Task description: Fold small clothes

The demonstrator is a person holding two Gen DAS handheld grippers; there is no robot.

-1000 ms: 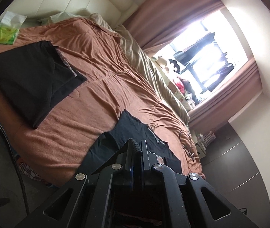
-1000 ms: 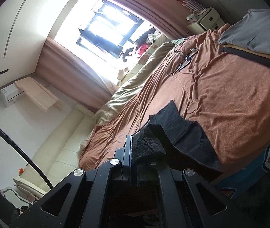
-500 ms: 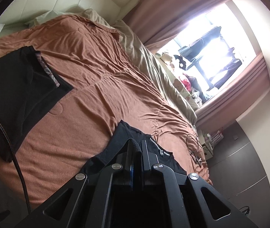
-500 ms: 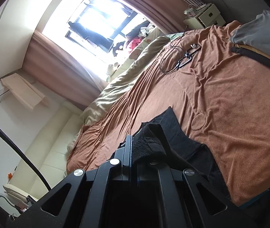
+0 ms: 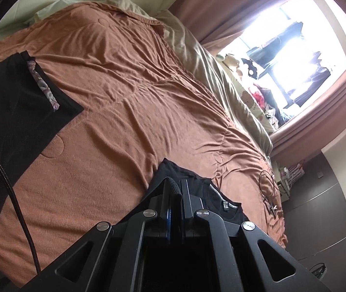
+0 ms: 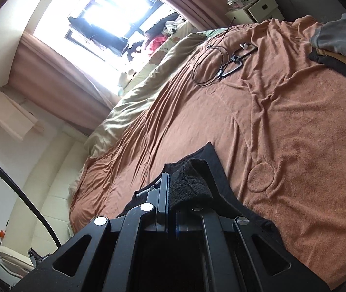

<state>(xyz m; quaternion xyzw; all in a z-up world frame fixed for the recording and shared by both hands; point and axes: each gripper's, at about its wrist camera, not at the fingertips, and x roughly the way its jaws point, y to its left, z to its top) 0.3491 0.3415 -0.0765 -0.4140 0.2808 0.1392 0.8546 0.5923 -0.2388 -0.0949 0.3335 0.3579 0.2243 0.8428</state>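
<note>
A small black T-shirt point(image 5: 219, 194) hangs between my two grippers over the brown bedspread point(image 5: 124, 92). My left gripper point(image 5: 175, 187) is shut on one edge of it, near the collar with its label. My right gripper point(image 6: 171, 182) is shut on another edge, with a fold of black cloth point(image 6: 192, 182) bunched over its right finger. The shirt's far part rests on the bedspread point(image 6: 294, 121) in both views. A folded black garment point(image 5: 14, 112) lies at the left of the bed.
A black cable and small gadgets point(image 6: 221, 60) lie on the bed towards the window. A grey and black pile point(image 6: 338, 43) sits at the right edge. A beige duvet point(image 5: 221, 73) runs along the window side. A nightstand point(image 6: 253, 9) stands beyond the bed.
Both grippers have moved forward over the bed with the shirt still held. The bedspread fills more of each view and the folded garment has slid towards the left edge.
</note>
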